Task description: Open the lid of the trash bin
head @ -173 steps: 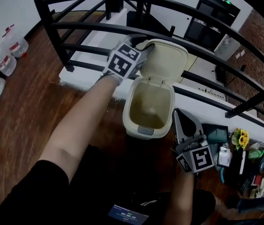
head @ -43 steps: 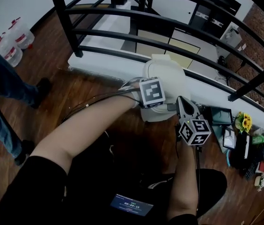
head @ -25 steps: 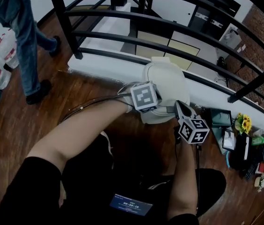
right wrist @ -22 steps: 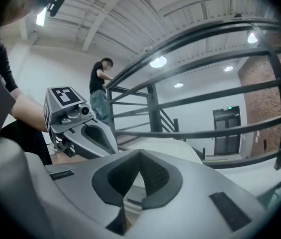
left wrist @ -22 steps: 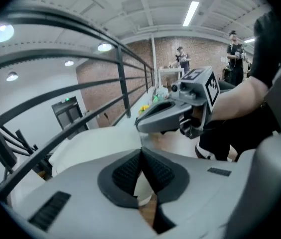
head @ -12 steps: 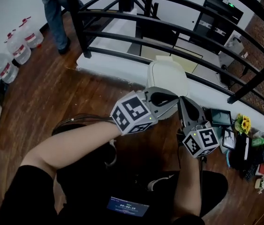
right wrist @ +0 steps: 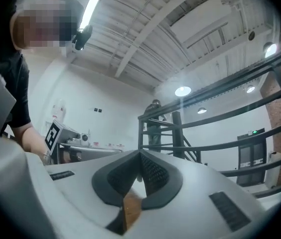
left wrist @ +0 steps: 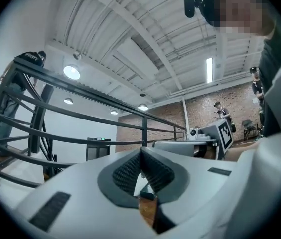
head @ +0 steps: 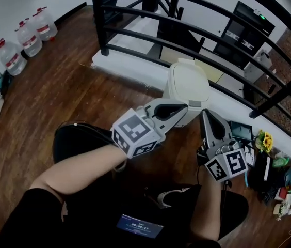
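Bin lid is lying shut at one o'clock (fitting either a lift still to come or a reclosing); left tool and right tool are hovering nearby, both pressed together and empty.

Bin: lower front hidden behind the left gripper and right gripper; base not visible. Railing: cut off by the top and right edges of the head view. Clutter at the right edge: too small to identify. Screen: print unreadable. Left gripper view: person by the brick wall, too small to make out.
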The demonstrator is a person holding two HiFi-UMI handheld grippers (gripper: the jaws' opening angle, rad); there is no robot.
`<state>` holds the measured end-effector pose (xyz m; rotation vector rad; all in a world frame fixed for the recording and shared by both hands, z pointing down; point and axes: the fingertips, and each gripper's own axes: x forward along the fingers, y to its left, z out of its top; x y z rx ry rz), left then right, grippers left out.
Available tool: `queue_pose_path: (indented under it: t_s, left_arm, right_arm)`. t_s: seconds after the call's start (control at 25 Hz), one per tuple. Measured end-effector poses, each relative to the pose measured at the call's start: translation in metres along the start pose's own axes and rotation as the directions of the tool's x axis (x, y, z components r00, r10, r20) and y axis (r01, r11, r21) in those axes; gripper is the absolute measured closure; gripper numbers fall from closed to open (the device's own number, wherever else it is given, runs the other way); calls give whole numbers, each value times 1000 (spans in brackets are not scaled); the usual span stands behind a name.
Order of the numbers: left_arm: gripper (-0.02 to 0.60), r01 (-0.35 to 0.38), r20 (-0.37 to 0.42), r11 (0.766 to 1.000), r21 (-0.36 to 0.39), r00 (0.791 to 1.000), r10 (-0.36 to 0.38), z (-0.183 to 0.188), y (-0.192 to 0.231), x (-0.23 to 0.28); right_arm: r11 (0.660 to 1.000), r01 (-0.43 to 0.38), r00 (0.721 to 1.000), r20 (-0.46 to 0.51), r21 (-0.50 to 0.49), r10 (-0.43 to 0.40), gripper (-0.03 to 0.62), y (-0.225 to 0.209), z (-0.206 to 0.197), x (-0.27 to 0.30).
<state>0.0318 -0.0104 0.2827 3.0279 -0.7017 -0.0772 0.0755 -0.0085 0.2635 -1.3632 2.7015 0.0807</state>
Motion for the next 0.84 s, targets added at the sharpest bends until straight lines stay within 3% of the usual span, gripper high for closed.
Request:
queue_pose_path:
  t_s: [0.32, 0.84]
  left_arm:
    - [546, 4, -5, 999, 53, 1000, -4, -23, 1, 6]
    - [546, -1, -23, 999, 47, 1000, 2, -32, 3, 20]
  right_arm:
    - [1000, 1, 1000, -15, -8, -1, 583, -3, -20, -2]
    - [1000, -10, 1000, -25, -1, 10, 583, -12, -28, 1]
